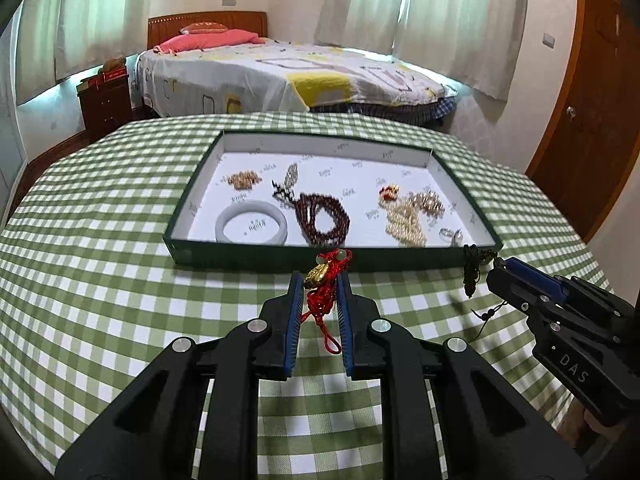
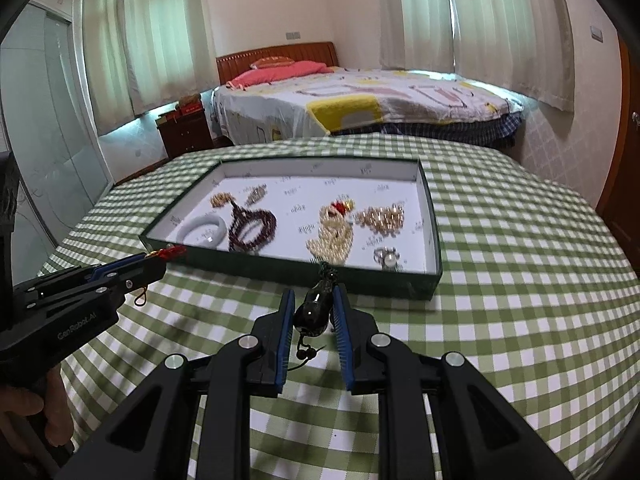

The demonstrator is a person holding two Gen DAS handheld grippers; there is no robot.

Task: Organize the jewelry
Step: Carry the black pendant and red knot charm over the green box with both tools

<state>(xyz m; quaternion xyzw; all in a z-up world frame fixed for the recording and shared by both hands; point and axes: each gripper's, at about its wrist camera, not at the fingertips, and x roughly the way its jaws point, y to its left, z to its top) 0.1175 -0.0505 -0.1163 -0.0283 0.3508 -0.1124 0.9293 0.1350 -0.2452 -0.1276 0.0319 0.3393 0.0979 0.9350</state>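
Note:
My left gripper (image 1: 319, 280) is shut on a red knotted charm with a gold pendant (image 1: 325, 280), held just before the near wall of the green tray (image 1: 256, 256). My right gripper (image 2: 314, 300) is shut on a black pendant on a dark cord (image 2: 314, 312), held above the cloth near the tray's front wall (image 2: 360, 280). In the left wrist view the right gripper (image 1: 496, 266) is at the right with the black pendant (image 1: 470, 270) hanging. In the right wrist view the left gripper (image 2: 160, 258) is at the left with the red charm (image 2: 170, 252).
The tray holds a pale bangle (image 1: 251, 226), dark red beads (image 1: 324, 218), pearls (image 1: 406, 222), gold beads (image 1: 244, 179) and a ring (image 2: 386, 257). It lies on a table with a green checked cloth (image 1: 120, 280). A bed (image 1: 280, 76) stands behind.

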